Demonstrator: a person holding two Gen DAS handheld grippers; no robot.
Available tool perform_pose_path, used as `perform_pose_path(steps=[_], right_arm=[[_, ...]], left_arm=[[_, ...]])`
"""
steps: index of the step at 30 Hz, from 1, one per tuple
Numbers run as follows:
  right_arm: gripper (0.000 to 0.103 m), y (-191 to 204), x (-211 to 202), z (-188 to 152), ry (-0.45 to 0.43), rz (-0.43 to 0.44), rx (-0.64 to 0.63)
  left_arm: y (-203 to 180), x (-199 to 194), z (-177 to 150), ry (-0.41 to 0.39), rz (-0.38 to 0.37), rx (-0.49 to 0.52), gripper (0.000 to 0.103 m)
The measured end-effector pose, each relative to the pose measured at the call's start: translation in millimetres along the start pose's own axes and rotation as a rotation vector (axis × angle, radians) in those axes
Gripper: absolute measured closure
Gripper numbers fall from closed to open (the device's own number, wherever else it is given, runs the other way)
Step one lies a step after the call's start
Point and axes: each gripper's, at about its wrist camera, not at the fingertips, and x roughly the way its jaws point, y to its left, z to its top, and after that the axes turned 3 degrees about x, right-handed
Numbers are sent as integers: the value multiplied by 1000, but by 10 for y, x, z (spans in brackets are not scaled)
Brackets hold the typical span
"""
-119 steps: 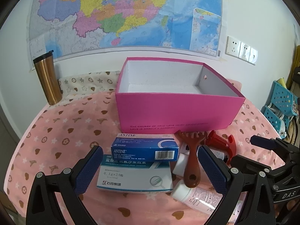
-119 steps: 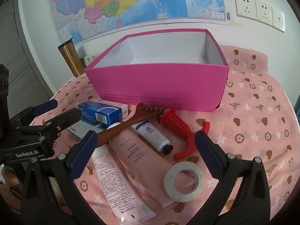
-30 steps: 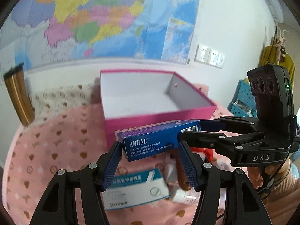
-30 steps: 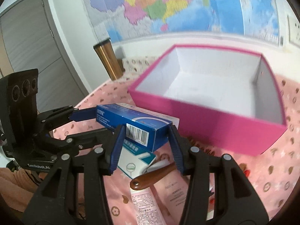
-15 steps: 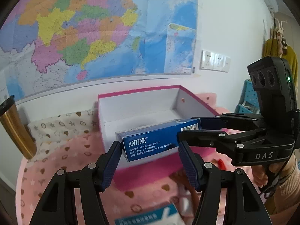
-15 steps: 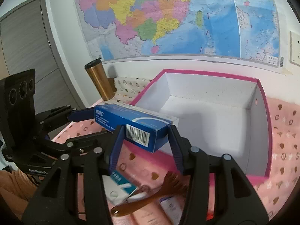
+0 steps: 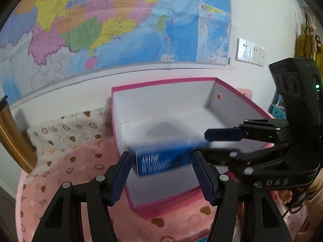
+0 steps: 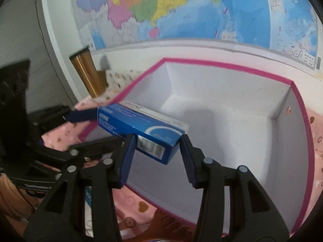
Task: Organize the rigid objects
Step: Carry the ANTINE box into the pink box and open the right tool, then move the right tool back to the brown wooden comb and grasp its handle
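The blue ANTINE medicine box (image 7: 161, 161) hangs blurred over the near left part of the open pink storage box (image 7: 244, 100). It lies between the fingers of my left gripper (image 7: 159, 173) with gaps on both sides, so that gripper is open. In the right wrist view the same blue box (image 8: 139, 131) sits between the fingers of my right gripper (image 8: 156, 157), also with gaps, above the pink box's white floor (image 8: 222, 133). Each gripper shows in the other's view, at opposite ends of the blue box.
A gold tumbler (image 8: 86, 74) stands left of the pink box on the pink patterned cloth (image 7: 66, 161). A map covers the wall behind. A brown wooden scratcher (image 8: 161, 227) and other items lie in front of the box.
Both grippers carried the blue box forward over the pink box and opened. The blue box now sits loose and blurred between the fingers, lower inside the pink box.
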Motion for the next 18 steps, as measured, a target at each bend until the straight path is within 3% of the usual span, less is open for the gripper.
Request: perform_pose_path(steps=[8, 18], right_arm=[[55, -4, -154, -111, -6, 22, 20], [54, 9, -784, -307, -48, 62, 53]], left_arm=[[-33, -216, -37, -43, 26, -6, 38], [-305, -613, -195, -83, -63, 10, 31]])
